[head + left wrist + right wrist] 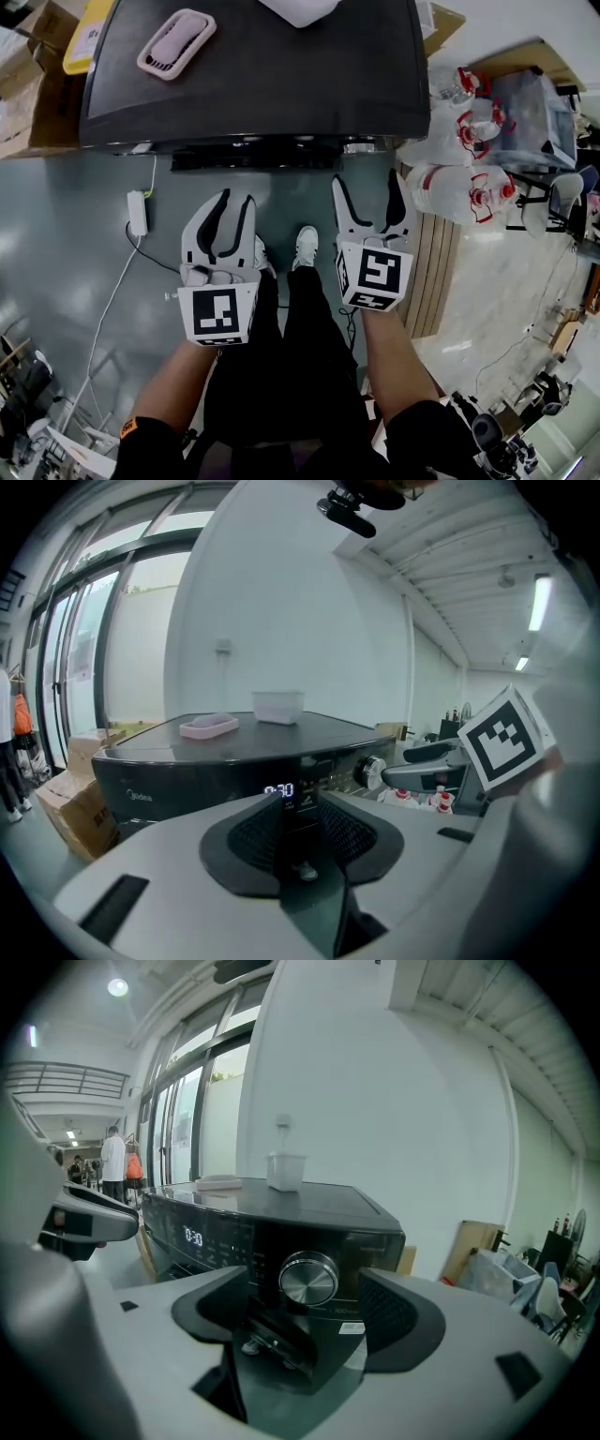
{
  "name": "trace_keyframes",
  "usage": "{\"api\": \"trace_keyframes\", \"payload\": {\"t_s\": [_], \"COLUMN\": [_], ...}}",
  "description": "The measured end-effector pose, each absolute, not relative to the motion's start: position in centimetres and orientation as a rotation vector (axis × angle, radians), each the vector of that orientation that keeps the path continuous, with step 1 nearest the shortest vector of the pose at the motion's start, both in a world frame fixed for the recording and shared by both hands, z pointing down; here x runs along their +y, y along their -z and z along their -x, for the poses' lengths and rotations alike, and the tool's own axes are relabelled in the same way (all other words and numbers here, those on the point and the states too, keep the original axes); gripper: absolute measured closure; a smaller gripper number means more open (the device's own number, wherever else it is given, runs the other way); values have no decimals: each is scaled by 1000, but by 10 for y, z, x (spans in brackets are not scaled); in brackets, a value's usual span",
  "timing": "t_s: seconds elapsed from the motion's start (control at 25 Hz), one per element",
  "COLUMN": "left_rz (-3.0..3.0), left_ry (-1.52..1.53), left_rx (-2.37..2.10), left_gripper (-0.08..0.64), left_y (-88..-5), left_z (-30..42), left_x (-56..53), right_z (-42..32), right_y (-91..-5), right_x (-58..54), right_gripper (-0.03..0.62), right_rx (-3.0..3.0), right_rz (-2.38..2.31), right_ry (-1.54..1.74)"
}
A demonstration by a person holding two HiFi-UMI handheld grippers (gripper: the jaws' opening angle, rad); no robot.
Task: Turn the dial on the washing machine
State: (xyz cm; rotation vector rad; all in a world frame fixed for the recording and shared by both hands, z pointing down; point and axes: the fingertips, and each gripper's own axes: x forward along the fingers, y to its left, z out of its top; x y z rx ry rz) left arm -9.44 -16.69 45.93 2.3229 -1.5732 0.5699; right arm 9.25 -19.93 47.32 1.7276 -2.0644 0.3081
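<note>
The left gripper [236, 201] and right gripper [368, 190] are held open and empty before the washing machine [281, 84] (its dial [307, 1279] is untouched).

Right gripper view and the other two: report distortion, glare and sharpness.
Right gripper view: fisheye curves the wall, corners go black, dial sharp with bright sheen; left gripper view: windows washed out, lit display readable; head view: soft glare on the floor.

Head view steeply down; gripper views level, near; all share washing machine [281, 84] [169, 780] [220, 1232].
</note>
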Motion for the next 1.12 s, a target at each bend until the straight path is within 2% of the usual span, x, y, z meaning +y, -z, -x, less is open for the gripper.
{"api": "trace_keyframes", "payload": {"t_s": [0.76, 0.96, 1.12], "left_rz": [-2293, -2291, -2292], "left_ry": [-580, -573, -573], "left_rx": [-1629, -1627, -1614], "left_gripper": [434, 435, 434], "left_y": [-517, -517, -517], "left_z": [71, 71, 69], "left_x": [-196, -195, -193], "right_z": [-98, -95, -94], "right_y": [-517, -515, -515], "right_x": [-234, -235, -236], "right_gripper": [235, 297, 307], "right_rx": [-2031, -2022, -2024], "right_rz": [-1690, -1689, -1695], "right_ry": [-176, -149, -161]}}
